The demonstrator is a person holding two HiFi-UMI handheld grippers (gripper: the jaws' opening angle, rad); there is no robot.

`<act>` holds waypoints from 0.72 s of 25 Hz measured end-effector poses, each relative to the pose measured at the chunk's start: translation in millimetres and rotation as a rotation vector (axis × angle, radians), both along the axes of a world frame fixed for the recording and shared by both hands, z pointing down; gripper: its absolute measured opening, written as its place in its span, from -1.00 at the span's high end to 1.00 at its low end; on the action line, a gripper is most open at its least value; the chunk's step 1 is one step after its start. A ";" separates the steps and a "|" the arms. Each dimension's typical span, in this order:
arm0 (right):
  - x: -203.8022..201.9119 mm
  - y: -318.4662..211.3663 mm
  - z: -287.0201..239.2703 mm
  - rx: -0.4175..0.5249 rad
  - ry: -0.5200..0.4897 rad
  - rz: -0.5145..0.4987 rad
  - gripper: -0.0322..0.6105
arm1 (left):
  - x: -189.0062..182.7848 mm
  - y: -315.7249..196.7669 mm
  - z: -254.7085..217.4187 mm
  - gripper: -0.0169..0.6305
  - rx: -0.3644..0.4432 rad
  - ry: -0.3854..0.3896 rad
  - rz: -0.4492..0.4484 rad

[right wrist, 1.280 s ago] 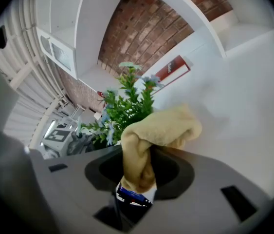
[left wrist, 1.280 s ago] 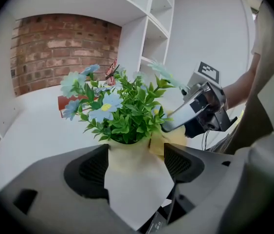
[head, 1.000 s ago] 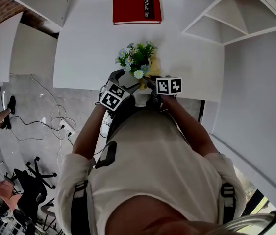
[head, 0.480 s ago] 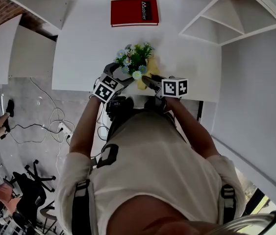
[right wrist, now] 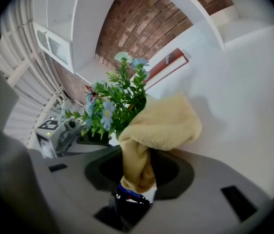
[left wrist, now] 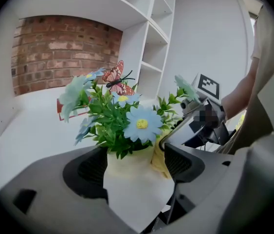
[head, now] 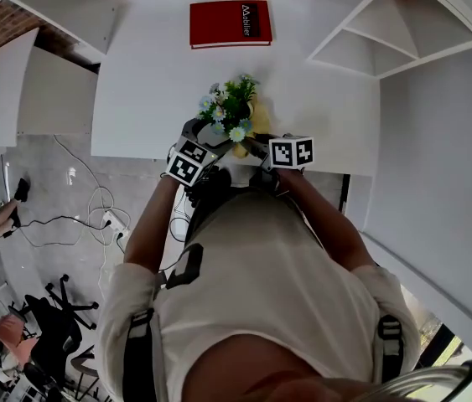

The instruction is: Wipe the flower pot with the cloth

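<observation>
Found the small white tapered flower pot with its bunch of blue and white artificial flowers [left wrist: 132,179] at the near edge of the white table [head: 152,82], clamped by the left gripper [left wrist: 137,165]: jaws set about pot-wide, one pad against each flank. Cannot tell whether standing on the table or lifted clear.

Found the soft yellow cloth [right wrist: 162,125] bunched and pinched in the right gripper [right wrist: 139,168], jaws roughly half closed on its tail, loose end lying against the pot's right side just under the flowers.

Compared with the head views of the last second: pot, flowers and both marker cubes in nearly the same places relative to the flat red book [head: 230,23] at the table's far side. Only a slight wobble of the right gripper, no clear sweep.

Judged as wiping under way but barely advancing: cloth in contact on one patch, rest of the wall not yet covered. Next stroke likely to need rotation of the pot or travel of the cloth round it.
</observation>
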State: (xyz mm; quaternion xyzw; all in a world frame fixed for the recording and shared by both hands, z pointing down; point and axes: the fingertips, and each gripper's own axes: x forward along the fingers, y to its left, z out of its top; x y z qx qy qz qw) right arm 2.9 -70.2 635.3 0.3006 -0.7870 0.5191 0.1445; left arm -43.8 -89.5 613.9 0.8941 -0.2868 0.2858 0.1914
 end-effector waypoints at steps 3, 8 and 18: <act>-1.7 6.0 19.9 -0.028 0.061 -0.011 0.44 | -2.6 7.8 -0.3 -0.18 0.006 0.010 -0.011; 1.3 4.1 29.0 -0.050 0.069 -0.028 0.44 | -2.8 14.1 0.7 -0.18 -0.016 -0.003 -0.003; -1.5 -3.9 -31.0 0.059 0.009 -0.029 0.44 | -0.7 27.1 2.8 -0.18 -0.006 -0.021 0.045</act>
